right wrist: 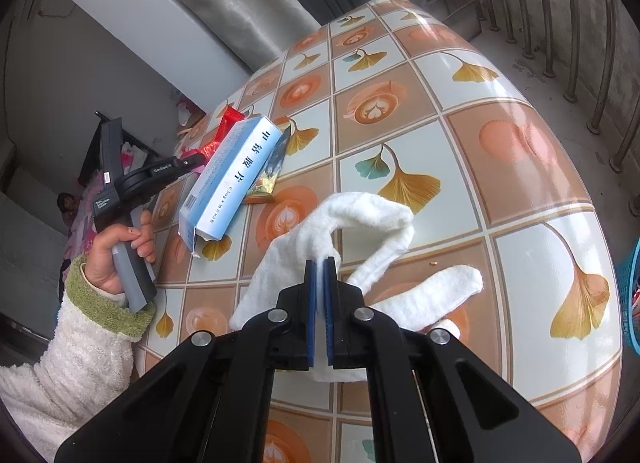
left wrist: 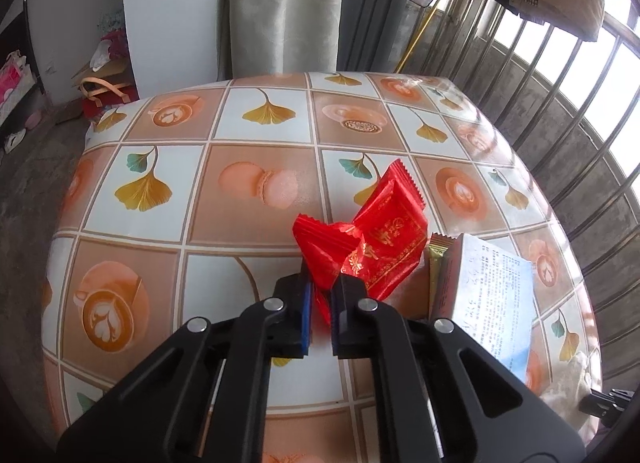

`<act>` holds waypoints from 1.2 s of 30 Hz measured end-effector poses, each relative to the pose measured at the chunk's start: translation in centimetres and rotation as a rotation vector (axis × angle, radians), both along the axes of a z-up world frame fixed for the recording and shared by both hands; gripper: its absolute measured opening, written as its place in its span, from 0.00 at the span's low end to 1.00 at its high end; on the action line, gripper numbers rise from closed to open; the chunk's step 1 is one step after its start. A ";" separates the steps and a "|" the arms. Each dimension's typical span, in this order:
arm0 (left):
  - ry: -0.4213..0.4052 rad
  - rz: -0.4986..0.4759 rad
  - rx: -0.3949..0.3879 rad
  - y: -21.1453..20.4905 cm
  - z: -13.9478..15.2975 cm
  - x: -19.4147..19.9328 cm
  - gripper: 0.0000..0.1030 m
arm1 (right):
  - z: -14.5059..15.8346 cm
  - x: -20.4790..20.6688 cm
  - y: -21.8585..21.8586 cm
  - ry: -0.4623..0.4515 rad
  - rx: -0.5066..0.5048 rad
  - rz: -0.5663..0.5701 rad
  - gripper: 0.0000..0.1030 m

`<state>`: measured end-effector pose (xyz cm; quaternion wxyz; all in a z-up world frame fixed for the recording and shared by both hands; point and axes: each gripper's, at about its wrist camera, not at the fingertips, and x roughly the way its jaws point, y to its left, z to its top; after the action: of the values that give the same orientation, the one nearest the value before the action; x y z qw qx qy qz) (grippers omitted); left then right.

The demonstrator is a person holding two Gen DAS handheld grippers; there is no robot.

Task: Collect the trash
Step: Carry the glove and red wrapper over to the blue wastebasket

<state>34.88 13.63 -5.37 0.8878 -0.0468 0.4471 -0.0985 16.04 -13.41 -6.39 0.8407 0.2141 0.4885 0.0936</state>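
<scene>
In the left wrist view my left gripper [left wrist: 322, 287] is shut on the lower corner of a crumpled red wrapper [left wrist: 368, 239], which rises from the patterned tabletop [left wrist: 208, 199]. Right of it lie a gold wrapper [left wrist: 438, 263] and a blue-and-white medicine box [left wrist: 492, 295]. In the right wrist view my right gripper [right wrist: 320, 267] is shut on a fold of white tissue [right wrist: 360, 223] that drapes on the table. The medicine box [right wrist: 236, 175], gold wrapper [right wrist: 268, 179] and red wrapper [right wrist: 230, 121] show at the far left there, with the left gripper's body [right wrist: 120, 187] held in a hand.
A metal railing [left wrist: 560, 103] runs along the table's right and far side. A grey curtain [left wrist: 280, 7] hangs behind the table. Bags and clutter [left wrist: 104, 79] lie on the floor at the left. A blue basket rim [right wrist: 628, 295] shows at the right edge.
</scene>
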 end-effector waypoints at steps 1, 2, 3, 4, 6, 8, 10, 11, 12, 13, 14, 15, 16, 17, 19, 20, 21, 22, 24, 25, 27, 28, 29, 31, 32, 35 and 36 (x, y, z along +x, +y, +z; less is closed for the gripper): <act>-0.010 -0.001 -0.005 0.1 0.4 -0.3 0.04 | 0.1 0.0 0.1 -0.001 -0.011 0.001 0.05; -0.019 -0.003 -0.011 0.2 0.8 -0.7 0.04 | 0.2 -0.1 0.1 -0.002 -0.019 0.001 0.05; -0.029 -0.005 -0.019 0.4 1.3 -1.1 0.04 | 0.2 -0.1 0.1 0.000 -0.024 0.003 0.05; -0.040 -0.007 -0.026 0.5 1.8 -1.6 0.04 | 0.2 -0.1 0.1 0.001 -0.027 0.004 0.05; -0.064 -0.012 -0.041 0.9 2.9 -2.7 0.03 | 0.3 -0.2 0.1 0.005 -0.034 0.004 0.05; -0.086 -0.016 -0.057 1.2 4.1 -4.0 0.03 | 0.3 -0.3 0.1 0.009 -0.042 0.006 0.07; -0.111 -0.017 -0.075 1.6 5.2 -5.5 0.03 | 0.2 -0.4 0.1 0.014 -0.047 0.004 0.13; -0.121 -0.018 -0.082 1.7 5.7 -6.2 0.03 | 0.2 -0.4 0.1 0.015 -0.050 0.002 0.18; -0.134 -0.019 -0.092 1.8 6.2 -6.9 0.03 | 0.3 -0.5 0.1 0.014 -0.053 0.000 0.19; -0.145 -0.021 -0.100 1.8 6.8 -7.7 0.03 | 0.3 -0.5 0.1 0.014 -0.056 -0.002 0.25; -0.155 -0.024 -0.103 1.8 7.2 -8.3 0.03 | 0.4 -0.5 0.2 0.014 -0.065 -0.006 0.33; -0.166 -0.029 -0.105 1.8 7.6 -9.0 0.03 | 0.5 -0.6 0.3 0.010 -0.074 -0.009 0.37; -0.177 -0.037 -0.107 1.6 8.0 -9.7 0.03 | 0.5 -0.6 0.4 0.006 -0.080 -0.008 0.41; -0.185 -0.047 -0.107 1.4 8.3 -10.3 0.03 | 0.5 -0.6 0.5 0.006 -0.087 -0.007 0.43; -0.199 -0.072 -0.094 0.8 8.8 -11.6 0.03 | 0.3 -0.3 0.7 0.009 -0.095 -0.003 0.43; -0.204 -0.086 -0.085 0.3 8.9 -12.2 0.03 | 0.1 -0.2 0.9 0.009 -0.099 -0.001 0.43; -0.208 -0.100 -0.076 -0.1 8.9 -12.8 0.03 | -0.2 0.0 1.0 0.014 -0.109 -0.003 0.43; -0.213 -0.110 -0.065 -0.5 8.9 -13.5 0.03 | -0.5 0.2 1.1 0.020 -0.117 -0.003 0.43; -0.220 -0.129 -0.038 -1.3 8.7 -14.5 0.03 | -0.8 0.4 1.4 0.013 -0.127 0.003 0.43; -0.224 -0.139 -0.025 -1.8 8.5 -15.1 0.03 | -0.8 0.4 1.6 0.008 -0.133 0.003 0.43; -0.224 -0.154 -0.009 -2.5 8.3 -16.0 0.03 | -1.0 0.5 1.8 0.002 -0.146 0.003 0.37; -0.218 -0.160 -0.006 -2.9 8.1 -16.4 0.03 | -1.0 0.5 1.8 0.001 -0.146 0.000 0.29; -0.214 -0.163 -0.006 -3.1 8.0 -16.6 0.03 | -1.0 0.5 1.7 0.002 -0.137 0.000 0.22; -0.209 -0.168 0.000 -3.8 7.8 -17.4 0.03 | -0.9 0.3 1.7 -0.005 -0.125 -0.001 0.13; -0.210 -0.169 0.004 -4.0 7.8 -17.6 0.03 | -0.7 0.1 1.7 -0.012 -0.126 -0.003 0.11; -0.218 -0.175 0.021 -4.6 7.9 -18.1 0.03 | 0.1 -0.6 1.5 -0.033 -0.121 -0.011 0.07; -0.223 -0.177 0.029 -4.8 8.0 -18.3 0.03 | 0.4 -0.9 1.4 -0.041 -0.117 -0.016 0.07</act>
<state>16.56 8.85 2.61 0.9204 0.0170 0.3495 -0.1747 15.18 -12.05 -5.95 0.8622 0.1665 0.4743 0.0622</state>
